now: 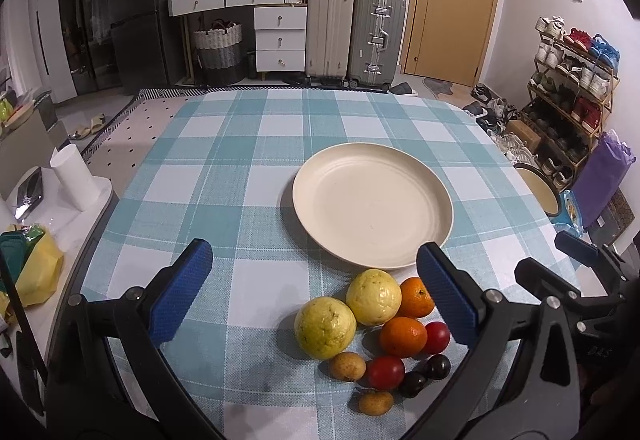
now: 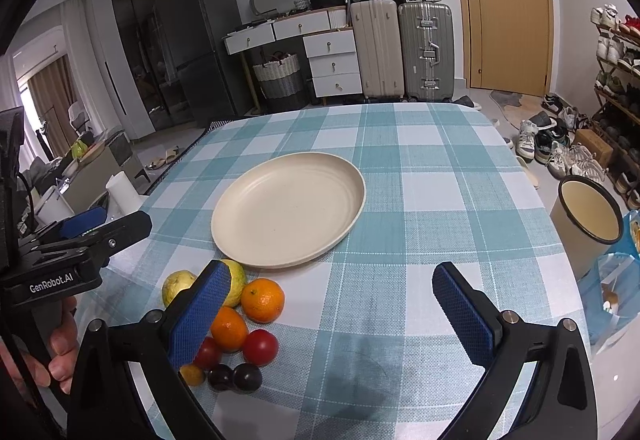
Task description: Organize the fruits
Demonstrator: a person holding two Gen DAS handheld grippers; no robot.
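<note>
Left gripper (image 1: 316,296): released, fingers spread wide, hovering over checked tablecloth (image 1: 224,167) just left of fruit cluster, nothing held. Fruit bunched, touching, just below empty cream plate (image 1: 400,175): two guavas (image 1: 325,327), two oranges (image 1: 403,336), tomatoes (image 1: 386,372), dark plums (image 1: 437,366), small yellowish fruits (image 1: 347,365). Right gripper (image 2: 331,312): released too, over bare cloth right of pile. Probably first pick pending. Best start with outer orange (image 2: 263,300); approach from above, straddle it alone, close gently, avoid nudging neighbours.

A cream plate (image 1: 372,203) sits empty toward the right of the checked tabletop (image 1: 224,167), while guavas (image 1: 348,312), oranges (image 1: 410,316), tomatoes (image 1: 408,356) and small dark fruits (image 1: 426,374) cluster near its front edge between the left gripper (image 1: 314,296)'s wide-spread blue fingers (image 1: 180,292).
</note>
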